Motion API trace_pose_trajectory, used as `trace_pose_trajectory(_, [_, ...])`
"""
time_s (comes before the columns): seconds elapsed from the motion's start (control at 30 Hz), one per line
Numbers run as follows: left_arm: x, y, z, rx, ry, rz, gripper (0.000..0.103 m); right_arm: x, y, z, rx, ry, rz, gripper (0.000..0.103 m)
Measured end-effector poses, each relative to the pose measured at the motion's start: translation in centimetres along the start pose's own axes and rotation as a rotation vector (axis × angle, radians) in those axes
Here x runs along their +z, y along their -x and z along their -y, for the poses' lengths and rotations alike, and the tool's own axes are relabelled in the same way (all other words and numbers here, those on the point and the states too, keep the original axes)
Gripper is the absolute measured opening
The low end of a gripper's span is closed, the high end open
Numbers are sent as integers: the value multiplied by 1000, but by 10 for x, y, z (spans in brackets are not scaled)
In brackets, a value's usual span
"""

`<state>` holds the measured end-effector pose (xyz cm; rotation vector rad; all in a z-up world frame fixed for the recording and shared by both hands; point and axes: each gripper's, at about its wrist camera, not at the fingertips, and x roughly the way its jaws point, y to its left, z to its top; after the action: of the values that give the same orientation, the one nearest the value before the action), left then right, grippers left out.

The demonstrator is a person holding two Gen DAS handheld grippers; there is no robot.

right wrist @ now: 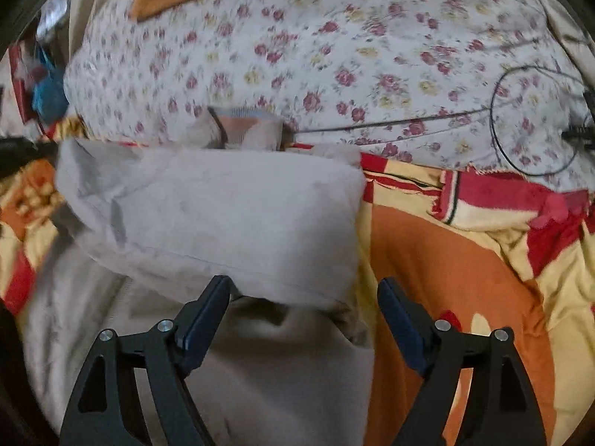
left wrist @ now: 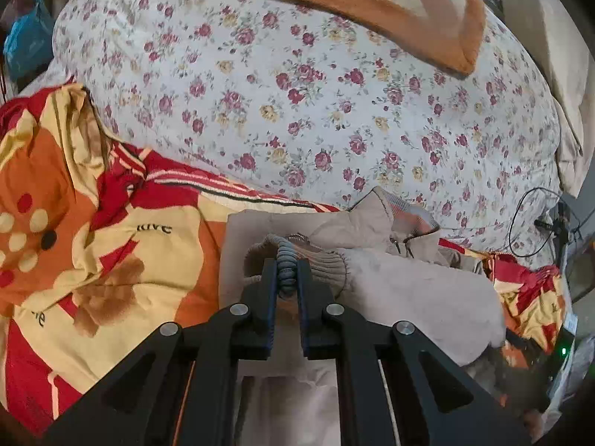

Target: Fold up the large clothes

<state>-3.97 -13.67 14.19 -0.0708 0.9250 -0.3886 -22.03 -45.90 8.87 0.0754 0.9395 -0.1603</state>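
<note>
Jacket fold: partly done.
A ribbed cuff (left wrist: 288, 265) is pinched by the left gripper (left wrist: 287, 260); the jacket (right wrist: 230, 200) lies just ahead of the spread, empty right gripper (right wrist: 305, 290). 1 sleeve remains to be laid over.

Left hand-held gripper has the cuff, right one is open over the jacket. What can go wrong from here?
1. The left hand-held gripper pinches only the bunched ribbed knit cuff of the beige padded jacket; the cuff may slip out under a pull.
2. The right hand-held gripper hangs open over the folded edge, and could also catch the red, orange and cream bedspread beside it.
</note>
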Motion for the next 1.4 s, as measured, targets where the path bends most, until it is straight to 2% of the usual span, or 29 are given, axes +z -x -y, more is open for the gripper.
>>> trace_pose_trajectory(0.03, [-2, 1, 1, 5, -7, 5, 8, 2, -4, -2, -19, 0, 8, 68])
trace_pose_trajectory(0.07, [-5, -1, 2, 12, -11, 4, 8, 4, -6, -1, -44, -1, 13, 40])
trace_pose_trajectory(0.13, [-10, -6, -4, 11, 2, -12, 8, 4, -5, 9, -94, -47, 8, 10])
trace_pose_trajectory(0.23, [-26, -22, -14, 33, 19, -61, 8, -6, -3, 29, -61, -115, -31, 13])
trace_pose_trajectory(0.3, [-37, -31, -23, 56, 46, -81, 8, -13, 2, 35, 59, -155, -93, 18])
trace_pose_trajectory(0.33, [-44, -35, -32, 58, 78, -84, 8, -14, 9, 36, 103, -178, -73, 19])
trace_pose_trajectory(0.37, [-47, -37, -37, 55, 101, -90, 8, -13, 20, 40, 151, -201, -38, 31])
trace_pose_trajectory(0.4, [-51, -40, -43, 48, 124, -103, 8, -11, 32, 45, 212, -227, 4, 58])
trace_pose_trajectory(0.47, [-53, -45, -44, 45, 128, -113, 8, -2, 48, 56, 314, -299, 95, 86])
trace_pose_trajectory(0.5, [-54, -45, -42, 50, 120, -111, 8, 6, 49, 60, 327, -338, 125, 86])
trace_pose_trajectory(0.57, [-54, -44, -38, 61, 98, -95, 8, 24, 31, 61, 263, -363, 108, 86])
trace_pose_trajectory(0.63, [-54, -43, -35, 72, 71, -78, 8, 42, -7, 58, 180, -327, 44, 86])
trace_pose_trajectory(0.73, [-54, -43, -35, 77, 42, -66, 8, 62, -74, 62, 140, -359, -53, 81])
trace_pose_trajectory(0.77, [-53, -44, -36, 73, 43, -67, 8, 64, -96, 67, 149, -390, -91, 60])
trace_pose_trajectory(0.8, [-52, -45, -38, 66, 47, -67, 8, 65, -110, 70, 172, -407, -115, 8])
trace_pose_trajectory(0.87, [-49, -46, -42, 62, 59, -63, 8, 67, -122, 74, 193, -410, -130, 5])
trace_pose_trajectory(0.9, [-47, -46, -43, 81, 53, -50, 8, 69, -115, 74, 181, -388, -83, 4])
trace_pose_trajectory(0.93, [-46, -46, -43, 98, 48, -41, 8, 72, -107, 74, 141, -353, -32, 2])
trace_pose_trajectory(1.0, [-43, -54, -47, 115, 62, -54, 8, 70, -106, 85, -22, -348, -2, 0])
trace_pose_trajectory(1.03, [-44, -60, -49, 91, 82, -80, 7, 67, -112, 89, -49, -362, -24, 0])
trace_pose_trajectory(1.1, [-47, -61, -51, 73, 100, -97, 7, 59, -125, 97, -17, -394, -80, 0])
trace_pose_trajectory(1.13, [-47, -58, -49, 71, 90, -87, 7, 57, -120, 97, 1, -399, -72, 1])
trace_pose_trajectory(1.17, [-47, -55, -48, 66, 82, -77, 7, 55, -111, 97, 14, -404, -53, 8])
trace_pose_trajectory(1.23, [-45, -46, -46, 13, 91, -55, 8, 49, -82, 101, 32, -438, -10, 35])
trace_pose_trajectory(1.27, [-44, -42, -46, -17, 104, -47, 16, 45, -67, 103, 39, -458, 7, 63])
trace_pose_trajectory(1.3, [-43, -39, -46, -46, 116, -40, 24, 39, -53, 103, 49, -468, 24, 69])
trace_pose_trajectory(1.33, [-42, -36, -46, -78, 131, -31, 49, 36, -44, 102, 59, -465, 30, 69])
trace_pose_trajectory(1.37, [-41, -31, -47, -120, 152, -13, 69, 33, -37, 99, 73, -452, 22, 69])
trace_pose_trajectory(1.4, [-41, -27, -48, -171, 174, 12, 75, 27, -29, 94, 86, -436, 5, 69])
